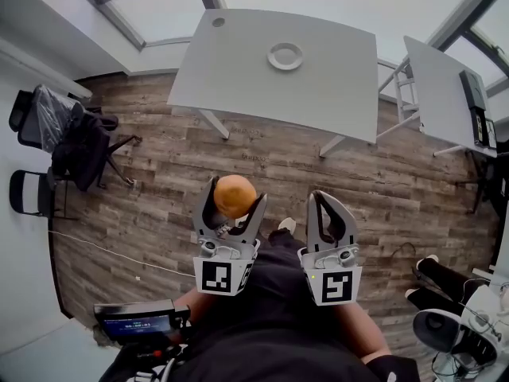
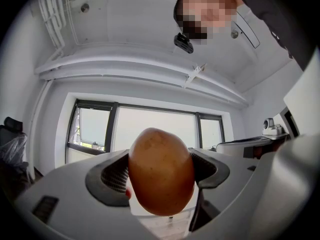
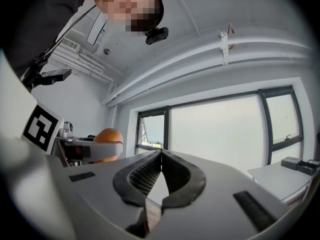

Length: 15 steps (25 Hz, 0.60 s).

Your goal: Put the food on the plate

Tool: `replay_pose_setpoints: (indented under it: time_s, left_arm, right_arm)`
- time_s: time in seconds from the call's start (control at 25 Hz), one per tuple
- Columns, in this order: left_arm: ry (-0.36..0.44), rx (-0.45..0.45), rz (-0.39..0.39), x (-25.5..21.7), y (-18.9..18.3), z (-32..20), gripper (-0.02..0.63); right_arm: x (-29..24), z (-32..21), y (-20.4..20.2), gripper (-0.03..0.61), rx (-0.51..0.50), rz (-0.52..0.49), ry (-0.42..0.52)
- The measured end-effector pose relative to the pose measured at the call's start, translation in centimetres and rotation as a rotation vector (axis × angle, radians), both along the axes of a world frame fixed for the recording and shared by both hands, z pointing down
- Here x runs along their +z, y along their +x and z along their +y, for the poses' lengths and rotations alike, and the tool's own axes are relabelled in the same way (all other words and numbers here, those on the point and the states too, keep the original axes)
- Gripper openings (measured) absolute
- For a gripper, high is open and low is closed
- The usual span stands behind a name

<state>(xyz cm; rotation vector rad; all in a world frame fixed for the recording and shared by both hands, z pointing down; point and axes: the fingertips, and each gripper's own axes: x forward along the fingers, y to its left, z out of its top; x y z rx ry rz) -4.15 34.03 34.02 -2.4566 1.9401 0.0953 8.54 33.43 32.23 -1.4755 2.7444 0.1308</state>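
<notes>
A brown potato (image 1: 235,195) sits clamped between the jaws of my left gripper (image 1: 233,200), held up in front of the person's body over the wooden floor. Through the left gripper view the potato (image 2: 161,172) fills the gap between the pads, with windows behind it. My right gripper (image 1: 332,214) is beside it on the right, shut and empty, its tips meeting (image 3: 161,154). The potato (image 3: 108,136) also shows at the left of the right gripper view. A white plate (image 1: 285,56) lies on the far white table (image 1: 238,70), well away from both grippers.
A second white table (image 1: 445,94) stands at the right with dark devices on it. Black office chairs (image 1: 60,134) with a jacket stand at the left. A cable runs along the floor at left. A person's legs and shoes (image 1: 429,273) show at lower right.
</notes>
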Motion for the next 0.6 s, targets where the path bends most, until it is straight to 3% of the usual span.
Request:
replay_pose_setpoints:
  time_s: [0.24, 0.6]
  left_arm:
    - [0.005, -0.037, -0.015, 0.2, -0.4, -0.4, 0.367]
    - [-0.003, -0.055, -0.016, 0.9, 2.3, -0.5, 0.367]
  right_arm:
    - [0.4, 0.1, 1.0, 0.008, -0.018, -0.005, 0.002]
    - [1.6, 0.1, 4.7, 0.008, -0.014, -0.021, -0.014]
